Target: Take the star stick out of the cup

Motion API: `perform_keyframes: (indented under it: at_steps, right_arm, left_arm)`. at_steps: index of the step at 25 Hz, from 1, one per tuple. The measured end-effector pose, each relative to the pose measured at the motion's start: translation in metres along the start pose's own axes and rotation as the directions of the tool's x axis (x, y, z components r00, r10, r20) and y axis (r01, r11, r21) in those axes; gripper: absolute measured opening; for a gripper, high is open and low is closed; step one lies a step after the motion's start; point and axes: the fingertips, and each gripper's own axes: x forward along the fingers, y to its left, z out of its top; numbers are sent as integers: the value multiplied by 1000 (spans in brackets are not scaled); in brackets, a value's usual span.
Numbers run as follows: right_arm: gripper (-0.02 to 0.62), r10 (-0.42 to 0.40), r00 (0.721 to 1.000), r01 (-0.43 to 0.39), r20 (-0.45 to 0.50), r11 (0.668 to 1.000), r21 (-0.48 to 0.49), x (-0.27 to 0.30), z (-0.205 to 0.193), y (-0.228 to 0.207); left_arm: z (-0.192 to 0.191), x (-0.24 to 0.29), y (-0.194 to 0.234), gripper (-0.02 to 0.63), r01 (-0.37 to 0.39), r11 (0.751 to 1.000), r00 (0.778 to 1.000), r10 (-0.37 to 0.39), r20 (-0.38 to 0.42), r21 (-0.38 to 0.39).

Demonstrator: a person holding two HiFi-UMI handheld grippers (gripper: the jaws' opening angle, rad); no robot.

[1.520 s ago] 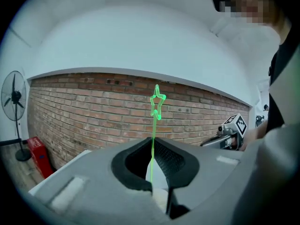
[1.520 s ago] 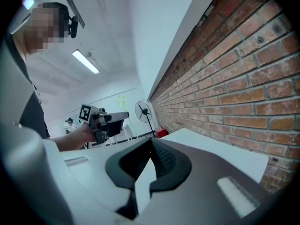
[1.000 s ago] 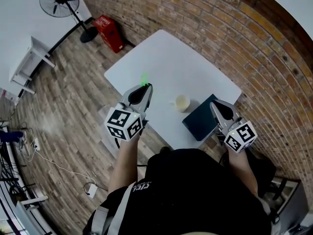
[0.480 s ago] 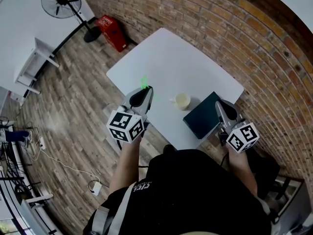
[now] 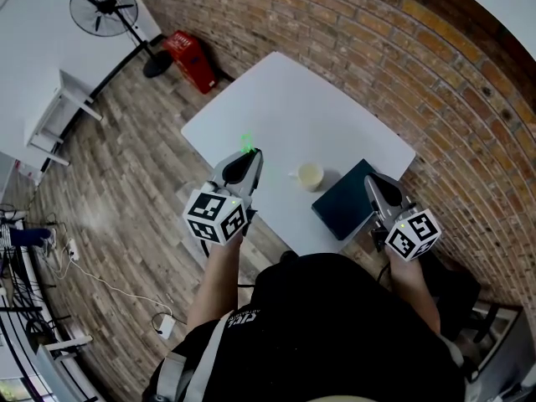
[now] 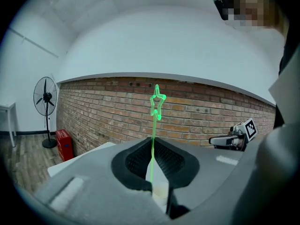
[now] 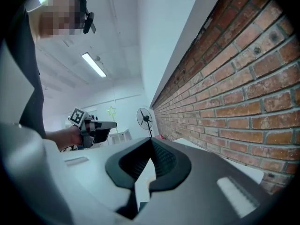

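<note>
A thin green star stick (image 5: 246,143) stands upright out of my left gripper (image 5: 250,152), which is shut on its lower end above the table's left front part. In the left gripper view the star (image 6: 157,102) rises well above the jaws, which pinch the stick. The cream cup (image 5: 311,175) sits on the white table (image 5: 285,99) to the right of that gripper, and nothing sticks out of it. My right gripper (image 5: 371,181) hovers over the dark book, jaws closed together with nothing between them (image 7: 151,142). In the right gripper view the left gripper (image 7: 92,125) and star (image 7: 111,110) appear at the left.
A dark teal book (image 5: 342,201) lies at the table's front right corner. A brick wall (image 5: 402,65) runs behind the table. On the wood floor to the left stand a pedestal fan (image 5: 105,4), a red box (image 5: 188,55) and a white shelf (image 5: 54,111).
The left gripper keeps the stick in about the same place. The right gripper has shifted only slightly over the book.
</note>
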Motion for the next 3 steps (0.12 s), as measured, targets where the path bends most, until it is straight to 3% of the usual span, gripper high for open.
perform_keyframes:
  at_steps: [3]
  right_arm:
    - [-2,9,1000,-9,4,1000,11,2,3,1]
  left_arm:
    - [1,1,0,20,0,1000,1000,0,2,-3]
